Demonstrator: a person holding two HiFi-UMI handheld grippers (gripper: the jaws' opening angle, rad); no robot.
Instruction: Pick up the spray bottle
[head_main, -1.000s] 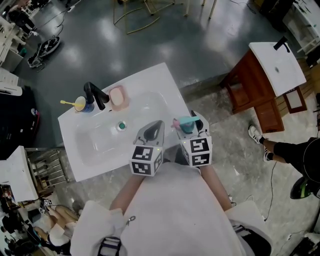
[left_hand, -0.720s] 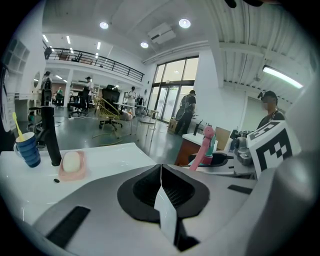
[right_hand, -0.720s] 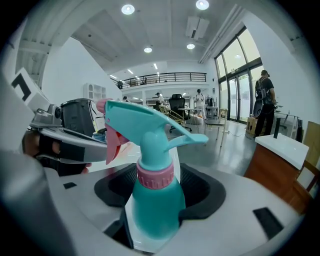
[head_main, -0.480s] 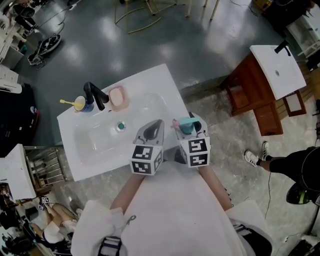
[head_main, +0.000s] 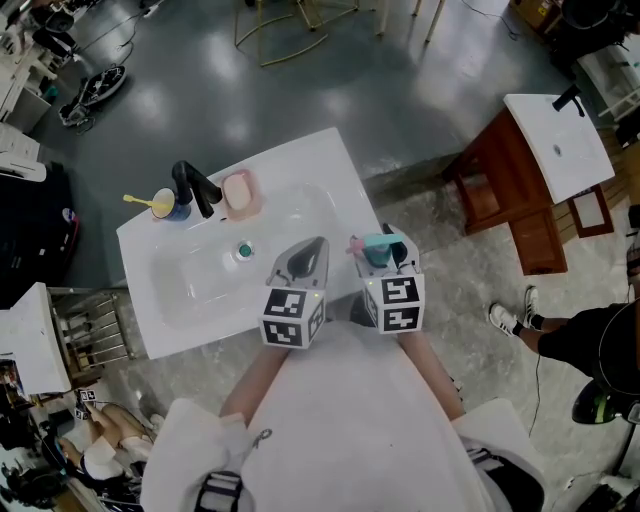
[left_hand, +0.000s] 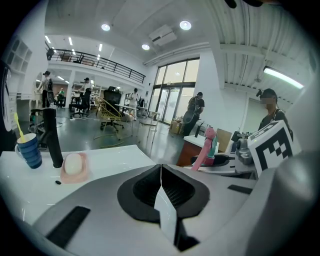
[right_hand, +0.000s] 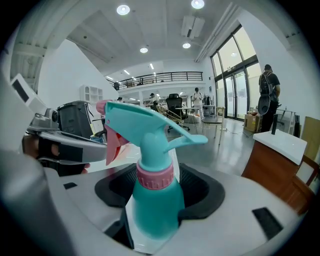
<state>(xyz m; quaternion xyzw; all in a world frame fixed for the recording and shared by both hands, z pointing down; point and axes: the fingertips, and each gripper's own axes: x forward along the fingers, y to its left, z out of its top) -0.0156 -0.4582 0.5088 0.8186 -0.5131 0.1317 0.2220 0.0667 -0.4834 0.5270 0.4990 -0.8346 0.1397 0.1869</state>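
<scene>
While it's upright, teal bottle (right_hand: 152, 210), pink collar

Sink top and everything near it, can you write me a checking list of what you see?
Surface: white sink top, basin in the middle.
Job's things: spray bottle, teal with a pink collar, upright at the near right edge.
Clutter: black tap, blue cup with a yellow toothbrush, pink soap dish.
Grippers: left gripper jaws together, empty; right gripper jaws have just been closing, now on the bottle's body.
Cables: one black cable on the floor at right.
Surroundings: wooden cabinet with another sink; people standing farther off.
</scene>
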